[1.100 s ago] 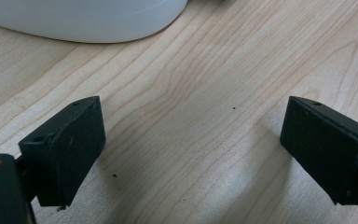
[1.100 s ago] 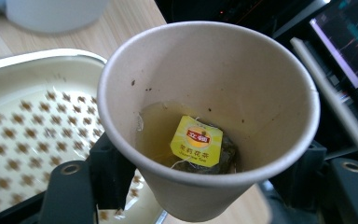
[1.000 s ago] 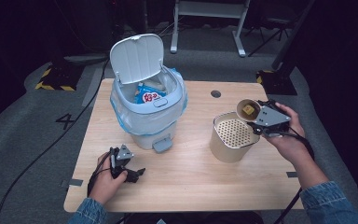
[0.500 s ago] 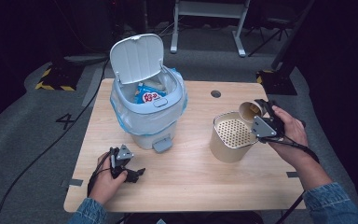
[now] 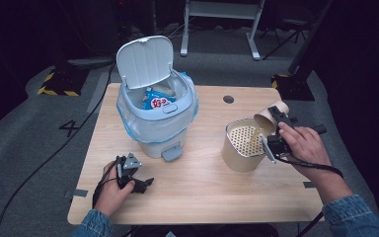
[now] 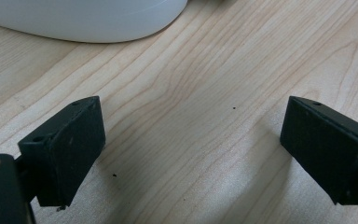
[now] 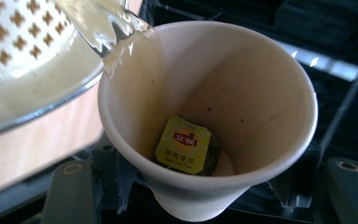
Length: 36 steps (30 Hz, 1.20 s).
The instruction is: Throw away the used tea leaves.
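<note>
the right gripper (image 5: 275,129) clenches a paper cup (image 5: 270,115), tipped over the rim of the perforated tan canister (image 5: 242,148) at the table's right side; clear liquid runs from the cup's lip (image 7: 121,32) into the canister. a yellow tea-bag tag (image 7: 183,145) clings inside the cup (its bag sits dark behind it). the left gripper (image 5: 131,174) rests low on the wooden table (image 5: 202,197), jaws spread wide with only bare wood between them, just in front of the white pedal bin (image 5: 153,123), whose lid stands open.
</note>
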Available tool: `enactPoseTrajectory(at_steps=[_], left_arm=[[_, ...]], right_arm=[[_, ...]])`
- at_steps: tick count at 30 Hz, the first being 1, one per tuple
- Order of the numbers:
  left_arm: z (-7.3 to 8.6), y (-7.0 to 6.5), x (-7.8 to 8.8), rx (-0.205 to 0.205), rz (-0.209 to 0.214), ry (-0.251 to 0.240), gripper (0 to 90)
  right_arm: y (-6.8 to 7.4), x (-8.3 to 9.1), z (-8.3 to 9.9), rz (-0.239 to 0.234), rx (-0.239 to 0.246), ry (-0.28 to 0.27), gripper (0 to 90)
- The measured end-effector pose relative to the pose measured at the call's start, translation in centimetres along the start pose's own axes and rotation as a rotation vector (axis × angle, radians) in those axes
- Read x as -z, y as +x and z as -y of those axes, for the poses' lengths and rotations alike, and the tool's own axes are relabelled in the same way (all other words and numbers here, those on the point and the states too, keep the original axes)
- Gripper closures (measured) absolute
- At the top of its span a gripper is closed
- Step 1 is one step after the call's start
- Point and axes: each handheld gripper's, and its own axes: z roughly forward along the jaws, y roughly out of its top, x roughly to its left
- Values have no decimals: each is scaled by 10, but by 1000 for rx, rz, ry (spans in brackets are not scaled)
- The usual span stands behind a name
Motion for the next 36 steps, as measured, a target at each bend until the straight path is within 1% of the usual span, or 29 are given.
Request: enactPoseTrajectory(at_steps=[3,6,8,9,10,11,14,16,17,19,21,22,26,27,31,33,35,36], left_arm=[[0,0,0,4,1,0,69],[0,0,0,1,0,0,70],[0,0,0,1,0,0,69],[0,0,0,3,1,0,69],[0,0,0,4,1,0,69],[0,0,0,3,1,0,69],[0,0,0,3,1,0,69],[0,0,0,1,0,0,70],[0,0,0,3,1,0,69],[0,0,0,1,0,0,70],[0,0,0,0,0,0,69],[0,0,0,0,0,0,69],[0,0,0,0,0,0,69],[0,0,0,0,0,0,70],[0,0,0,0,0,0,69],[0,0,0,0,0,0,69],[0,0,0,4,1,0,69],[0,0,0,0,0,0,70]], right_arm=[[3,3,-7,56,117,21,351],[6,5,-13,105,212,46,354],[8,6,-18,141,295,72,355],[9,6,-20,163,331,83,356],[10,7,-22,180,353,90,356],[11,8,-24,198,397,95,356],[11,11,-29,246,464,120,358],[12,12,-32,287,511,136,359],[11,13,-33,296,534,142,360],[11,14,-35,315,561,157,360],[11,14,-36,329,611,165,360],[11,15,-37,336,626,172,360],[11,16,-38,343,663,177,360],[11,16,-39,344,678,187,360],[11,16,-40,341,673,183,363],[11,16,-40,340,681,185,364],[11,16,-40,349,682,185,364],[10,16,-40,345,693,187,365]])
